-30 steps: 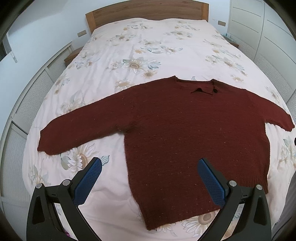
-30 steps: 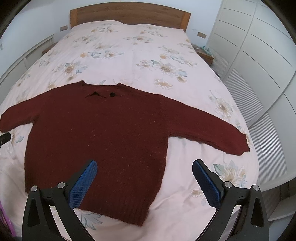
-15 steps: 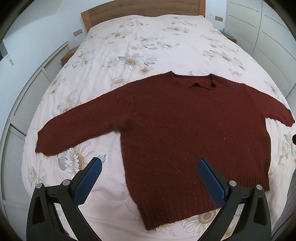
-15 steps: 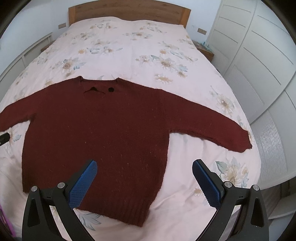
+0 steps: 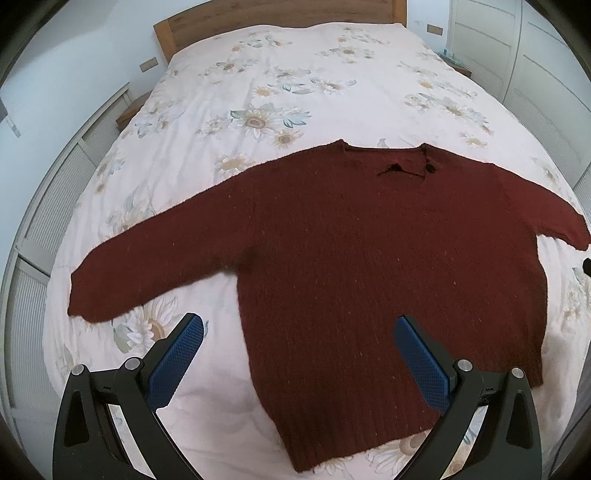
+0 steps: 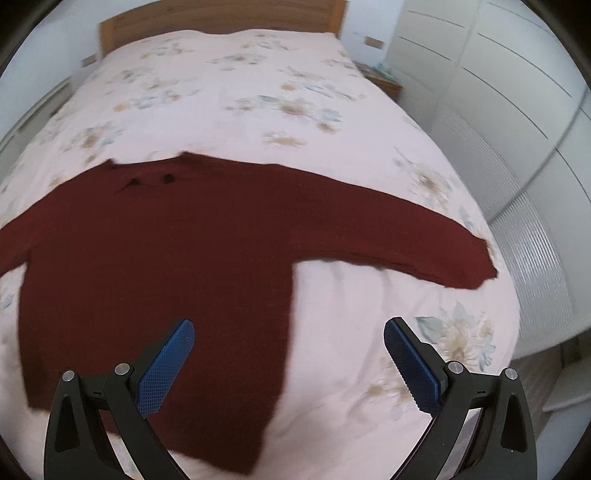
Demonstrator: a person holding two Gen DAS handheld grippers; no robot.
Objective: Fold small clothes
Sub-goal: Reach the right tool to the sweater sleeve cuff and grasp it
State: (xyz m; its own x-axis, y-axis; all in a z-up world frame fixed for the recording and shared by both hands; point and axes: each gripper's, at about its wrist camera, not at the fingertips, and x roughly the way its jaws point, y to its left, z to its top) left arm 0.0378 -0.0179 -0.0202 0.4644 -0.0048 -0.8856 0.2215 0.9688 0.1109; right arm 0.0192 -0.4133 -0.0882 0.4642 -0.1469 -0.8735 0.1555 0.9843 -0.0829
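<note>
a dark red knitted sweater (image 5: 369, 251) is lying spread flat on the bed (image 5: 295, 74), both sleeves stretched out sideways, neckline pointing toward the wooden headboard (image 5: 280, 18).

the left gripper (image 5: 298, 332) is hovering above the sweater's lower part with its jaws standing wide apart and nothing between them but air. its right blue pad (image 5: 421, 365) is lying over the body of the sweater near the hem, while its left pad (image 5: 175, 360) is sitting over the bare flowered bedcover, just outside the sweater's side edge. the near sleeve is reaching out ahead and to the left of the jaws, its cuff lying past the left pad.

the right gripper (image 6: 289, 334) is also hanging above the bed, jaws spread wide and holding nothing. its left pad (image 6: 166, 365) is showing over the sweater's body, and its right pad (image 6: 412, 365) over the bedcover. the other sleeve is running out ahead and to the right of these jaws, its cuff ending near the bed's edge. this view is blurred. white cupboard doors (image 6: 498, 92) are standing beyond the bed on the right.
</note>
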